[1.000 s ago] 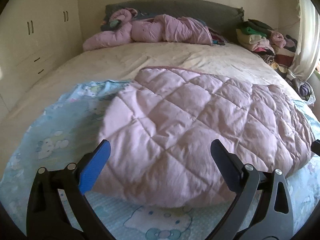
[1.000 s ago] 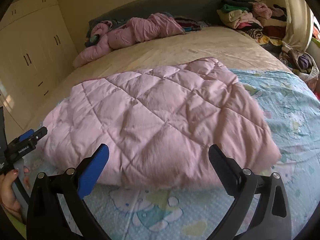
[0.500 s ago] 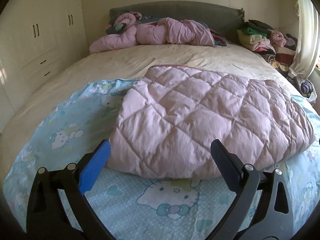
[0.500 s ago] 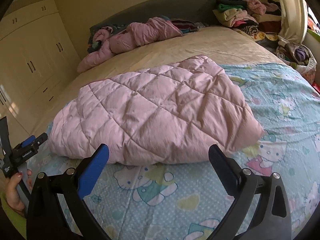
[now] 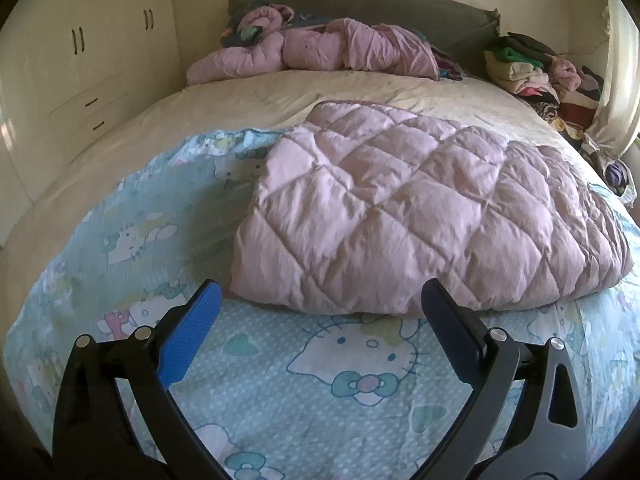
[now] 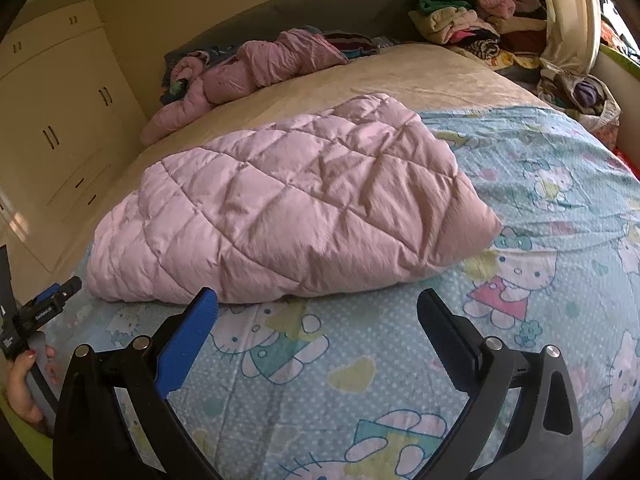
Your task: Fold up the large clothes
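Note:
A pink quilted comforter lies folded into a thick pad on a light blue cartoon-cat sheet spread over the bed. In the right wrist view the same comforter rests on the sheet. My left gripper hovers open just short of the comforter's near edge, with nothing between its fingers. My right gripper is open too, a little back from the near edge, empty. The left gripper also shows at the far left of the right wrist view, held by a hand.
A crumpled pink blanket lies against the grey headboard. Stacked clothes sit at the bed's far right beside a curtain. Cream wardrobes line the left wall. Bare beige mattress cover lies beyond the comforter.
Both grippers have pulled back from the comforter toward the foot of the bed, so more blue sheet shows in front. Both stay open; the comforter lies still.

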The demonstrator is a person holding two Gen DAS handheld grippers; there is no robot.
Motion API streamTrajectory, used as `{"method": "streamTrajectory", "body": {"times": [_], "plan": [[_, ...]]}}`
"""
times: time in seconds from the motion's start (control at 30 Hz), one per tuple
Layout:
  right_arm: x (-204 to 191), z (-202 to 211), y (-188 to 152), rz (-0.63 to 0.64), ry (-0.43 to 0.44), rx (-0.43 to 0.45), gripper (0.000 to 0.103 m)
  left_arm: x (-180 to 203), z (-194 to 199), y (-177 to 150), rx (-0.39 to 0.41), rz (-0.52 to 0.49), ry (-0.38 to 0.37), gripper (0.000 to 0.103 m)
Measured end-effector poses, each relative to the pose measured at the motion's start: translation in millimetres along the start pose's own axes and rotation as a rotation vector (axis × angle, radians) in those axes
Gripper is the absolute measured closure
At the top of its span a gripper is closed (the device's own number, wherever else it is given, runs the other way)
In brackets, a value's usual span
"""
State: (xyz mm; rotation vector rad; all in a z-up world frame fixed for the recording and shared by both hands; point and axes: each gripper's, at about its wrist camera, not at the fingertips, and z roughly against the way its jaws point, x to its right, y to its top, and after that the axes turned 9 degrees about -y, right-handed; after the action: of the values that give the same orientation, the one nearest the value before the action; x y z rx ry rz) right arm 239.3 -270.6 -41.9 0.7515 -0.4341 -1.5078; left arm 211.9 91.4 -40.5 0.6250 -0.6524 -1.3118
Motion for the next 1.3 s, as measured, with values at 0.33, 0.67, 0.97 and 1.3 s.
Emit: {"method": "streamTrajectory", "body": {"times": [0.33, 0.67, 0.97, 1.3], "plan": [[16, -15, -13, -0.074, -0.004, -0.055, 0.004, -19, -15, -7, -0.058, 0.103, -0.079, 0.009], [42, -43, -17, -0.222, 0.032, -0.122, 0.004, -54, -42, -19, -0.103, 0.399, -0.298, 0.01], [74, -72, -8, -0.459, 0.132, -0.174, 0.004, -72, -68, -18, -0.096, 0.58, -0.387, 0.01], [91, -103, 16, -0.624, 0.177, -0.147, 0.004, -77, -95, -10, -0.06, 0.667, -0.41, 0.008]]}}
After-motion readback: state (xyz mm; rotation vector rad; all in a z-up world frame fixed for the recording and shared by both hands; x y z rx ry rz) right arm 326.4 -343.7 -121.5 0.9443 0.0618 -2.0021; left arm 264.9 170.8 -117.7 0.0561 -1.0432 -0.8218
